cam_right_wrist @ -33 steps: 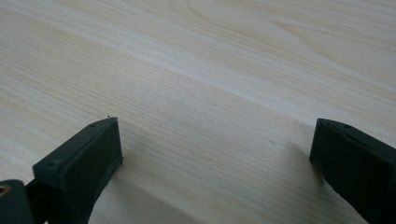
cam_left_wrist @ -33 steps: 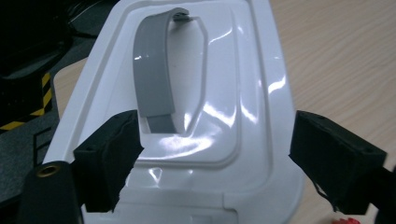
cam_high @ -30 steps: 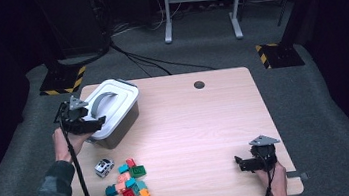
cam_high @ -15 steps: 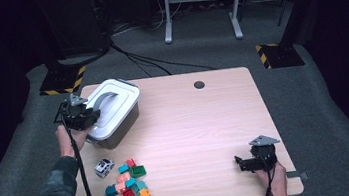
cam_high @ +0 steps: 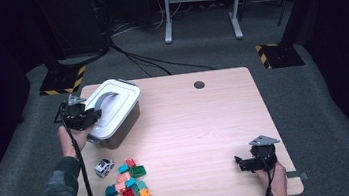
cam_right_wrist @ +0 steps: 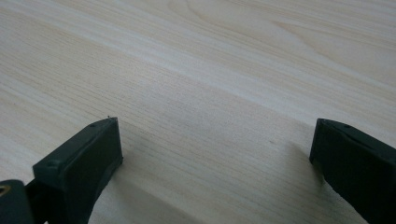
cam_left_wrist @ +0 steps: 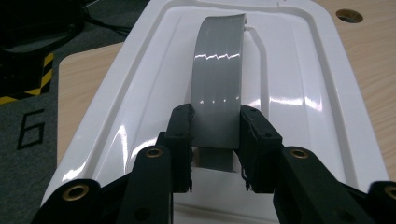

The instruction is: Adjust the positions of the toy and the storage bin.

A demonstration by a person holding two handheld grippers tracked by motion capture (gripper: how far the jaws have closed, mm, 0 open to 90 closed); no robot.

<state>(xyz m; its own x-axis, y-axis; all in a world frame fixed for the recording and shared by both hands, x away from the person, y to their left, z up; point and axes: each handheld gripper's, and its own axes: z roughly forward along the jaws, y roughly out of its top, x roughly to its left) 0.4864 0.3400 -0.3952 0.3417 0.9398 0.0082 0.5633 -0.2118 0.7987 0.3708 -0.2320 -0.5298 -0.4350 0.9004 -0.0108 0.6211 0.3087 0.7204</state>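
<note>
White plastic box lid (cam_left_wrist: 285, 84), grey arched handle (cam_left_wrist: 218, 70) pinched between left gripper (cam_left_wrist: 215, 140) jaws, not yet lifted; right gripper (cam_right_wrist: 215, 154) spread, idle.

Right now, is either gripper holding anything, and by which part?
The left gripper is shut on the grey handle of the white box lid, near its end. The right gripper is open, holding nothing.

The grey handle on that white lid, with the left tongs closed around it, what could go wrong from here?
1. The left tongs pinch the grey handle only near its end, so it could slip out on a lift.
2. The white lid may be latched; pulling might drag the grey box along.
3. The box sits near the table edge, so a tug might tip it off.
</note>
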